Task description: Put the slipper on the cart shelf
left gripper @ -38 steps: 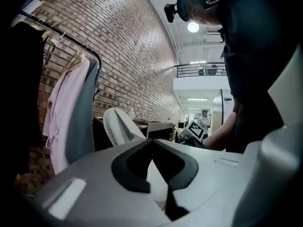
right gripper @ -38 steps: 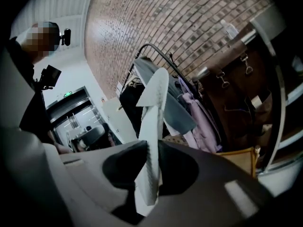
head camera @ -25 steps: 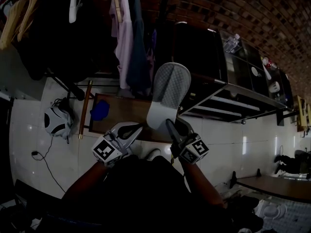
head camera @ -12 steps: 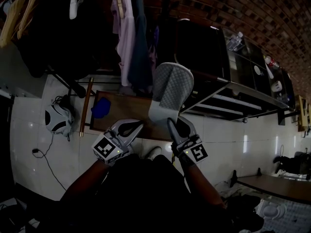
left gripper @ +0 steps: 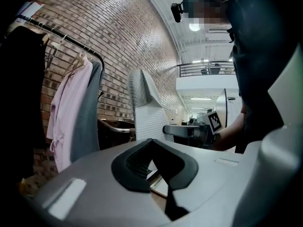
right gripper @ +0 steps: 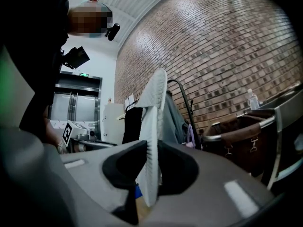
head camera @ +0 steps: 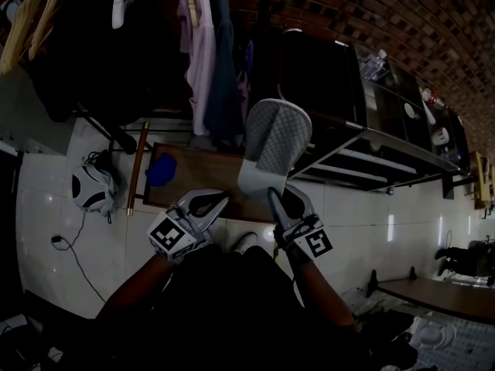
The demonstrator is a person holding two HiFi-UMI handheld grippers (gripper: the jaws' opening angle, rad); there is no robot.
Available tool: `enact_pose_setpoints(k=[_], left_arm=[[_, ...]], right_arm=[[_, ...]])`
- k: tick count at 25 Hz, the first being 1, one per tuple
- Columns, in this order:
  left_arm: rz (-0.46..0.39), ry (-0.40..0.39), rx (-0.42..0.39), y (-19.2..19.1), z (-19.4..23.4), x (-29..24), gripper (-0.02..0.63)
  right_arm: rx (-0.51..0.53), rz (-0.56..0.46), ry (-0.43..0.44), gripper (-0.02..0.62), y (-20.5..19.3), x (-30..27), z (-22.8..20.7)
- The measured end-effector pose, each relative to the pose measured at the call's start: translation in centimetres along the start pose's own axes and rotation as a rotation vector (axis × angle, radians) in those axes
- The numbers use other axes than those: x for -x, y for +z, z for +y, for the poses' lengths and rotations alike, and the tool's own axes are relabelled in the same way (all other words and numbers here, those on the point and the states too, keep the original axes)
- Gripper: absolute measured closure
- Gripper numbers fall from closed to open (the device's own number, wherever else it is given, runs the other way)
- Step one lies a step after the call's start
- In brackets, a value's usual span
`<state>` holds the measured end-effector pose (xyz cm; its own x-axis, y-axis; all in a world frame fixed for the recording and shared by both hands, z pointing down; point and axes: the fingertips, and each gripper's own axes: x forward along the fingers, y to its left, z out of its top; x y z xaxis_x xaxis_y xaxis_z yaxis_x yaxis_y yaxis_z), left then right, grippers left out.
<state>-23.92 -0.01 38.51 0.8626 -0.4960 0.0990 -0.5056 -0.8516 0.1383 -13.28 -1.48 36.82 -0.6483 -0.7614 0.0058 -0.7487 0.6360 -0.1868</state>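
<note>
A grey-and-white slipper [head camera: 272, 149] stands upright, toe up, above a wooden board; the right gripper view shows it edge-on [right gripper: 154, 112]. My right gripper [head camera: 271, 194] is shut on its lower end, with the thin sole pressed between the pads [right gripper: 150, 160]. Just to the left, my left gripper [head camera: 223, 199] is shut with nothing in it, its tips meeting [left gripper: 152, 148]. From the left gripper view the slipper [left gripper: 142, 108] rises beside it. A dark metal cart [head camera: 371, 157] with open shelves stands to the right of the slipper.
A clothes rack with hanging garments [head camera: 205, 60] fills the upper left. Below the slipper, a wooden board [head camera: 193, 180] carries a blue item [head camera: 160, 172]. A black-and-white helmet-like object [head camera: 91, 192] and a cable lie on the tiled floor. A bottle [head camera: 373, 66] stands on the cart top.
The slipper and my right gripper have edged slightly to the right. The left gripper has barely moved.
</note>
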Motion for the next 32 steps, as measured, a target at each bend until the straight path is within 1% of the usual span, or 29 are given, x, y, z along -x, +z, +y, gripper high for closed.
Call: enact_pose_setpoints(k=[3, 6, 7, 11, 19, 24, 29, 32], left_arm=[[0.004, -0.001, -0.013, -0.4, 0.0, -0.1, 0.603], [0.025, -0.006, -0.038, -0.9, -0.4, -0.4, 0.603], [0.022, -0.009, -0.034, -0.9, -0.4, -0.4, 0.603], [-0.031, -0.02, 0.006, 0.1, -0.5, -0.2, 0.601], [-0.011, -0.013, 0.016, -0.8, -0.1, 0.0, 0.601], [-0.017, -0.022, 0.016, -0.8, 0.0, 0.2, 0.601], [-0.016, -0.065, 0.022, -0.7, -0.2, 0.1, 0.601], [-0.01, -0.092, 0.011, -1.2, -0.1, 0.1, 0.601]], right_arm=[[0.008, -0.002, -0.001, 0.529, 0.2, 0.1, 0.0], [0.012, -0.003, -0.003, 0.528, 0.2, 0.4, 0.1], [0.011, -0.001, -0.005, 0.529, 0.1, 0.4, 0.1], [0.01, 0.002, -0.007, 0.529, 0.1, 0.5, 0.1], [0.0, 0.002, -0.012, 0.529, -0.1, 0.4, 0.2], [0.004, 0.008, -0.016, 0.529, -0.2, 0.2, 0.4], [0.009, 0.008, -0.051, 0.529, 0.0, 0.4, 0.6], [0.007, 0.009, -0.081, 0.529, -0.4, 0.6, 0.7]])
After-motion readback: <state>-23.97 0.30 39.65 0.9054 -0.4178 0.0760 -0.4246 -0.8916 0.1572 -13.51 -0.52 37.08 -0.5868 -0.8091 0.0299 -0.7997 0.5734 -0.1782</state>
